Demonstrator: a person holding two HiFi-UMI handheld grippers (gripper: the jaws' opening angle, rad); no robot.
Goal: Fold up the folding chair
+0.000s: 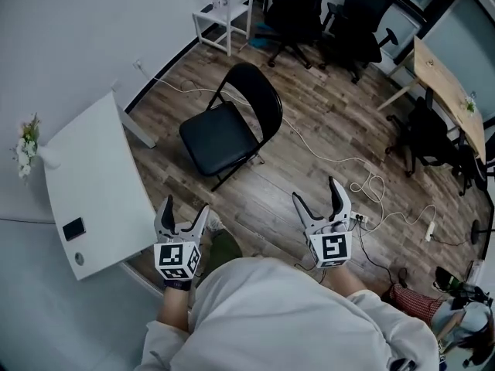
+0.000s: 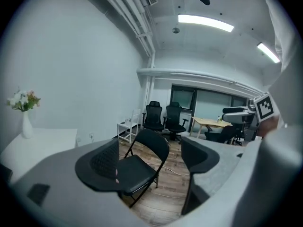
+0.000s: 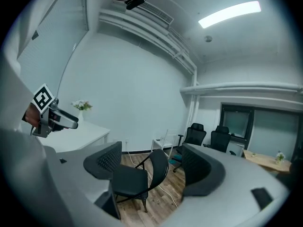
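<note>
Chair: the folding chair stands fully open on the wood floor, mid-room and well ahead of both grippers.
Look: all black, with a padded flat seat, a rounded backrest at its far-right side and a thin tube frame with crossed legs.
Left edge: the white table comes in close here, its long edge and leg just left of the seat, with only a narrow strip of floor between.
Right side: a white cable snakes over the boards from the wall, past the chair's back, toward a power strip at near right.
Near side: bare boards between the chair's front legs and the grippers.
Far side: a white stool by the wall and black office chairs, well apart from the folding chair; a wooden desk lies far right.
Markings: black-and-white square markers on each gripper's cube.
Left gripper: jaws spread, nothing gripped, held low beside the table's near corner.
Right gripper: jaws spread wide too, nothing gripped, pointing at the chair from the near right.
Table top: a vase of flowers at the left end and a small dark object nearer.
</note>
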